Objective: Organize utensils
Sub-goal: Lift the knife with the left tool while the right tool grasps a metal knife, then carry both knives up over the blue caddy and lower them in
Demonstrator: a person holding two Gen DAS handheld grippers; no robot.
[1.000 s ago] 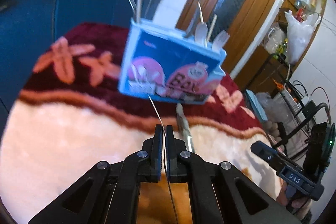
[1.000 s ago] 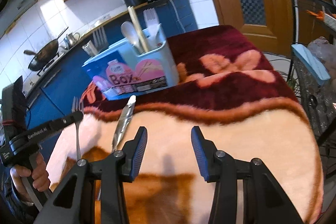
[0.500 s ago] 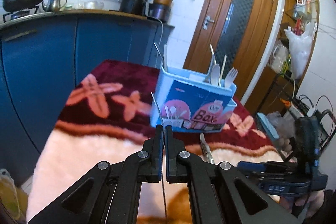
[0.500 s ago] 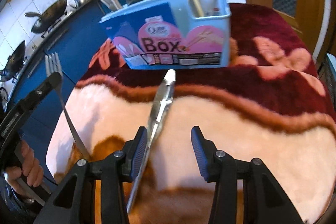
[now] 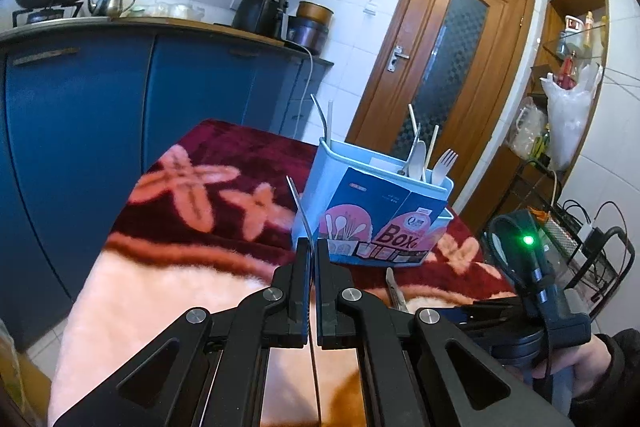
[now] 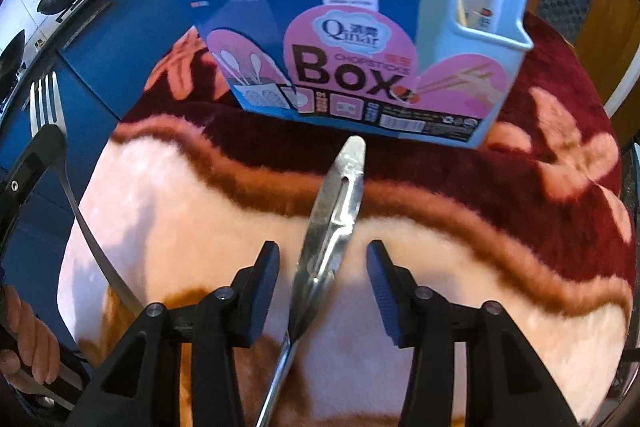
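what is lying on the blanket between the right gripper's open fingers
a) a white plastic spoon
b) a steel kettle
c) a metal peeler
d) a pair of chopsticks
c: in the right wrist view a metal peeler lies on the blanket between the open fingers of the right gripper, its tip pointing toward the blue utensil box, and the pads are not touching it.

I see shiny metal tongs (image 6: 334, 223) on a fuzzy plush blanket (image 6: 460, 211), beside a glossy plastic utensil box (image 6: 472, 39) with a paper label.
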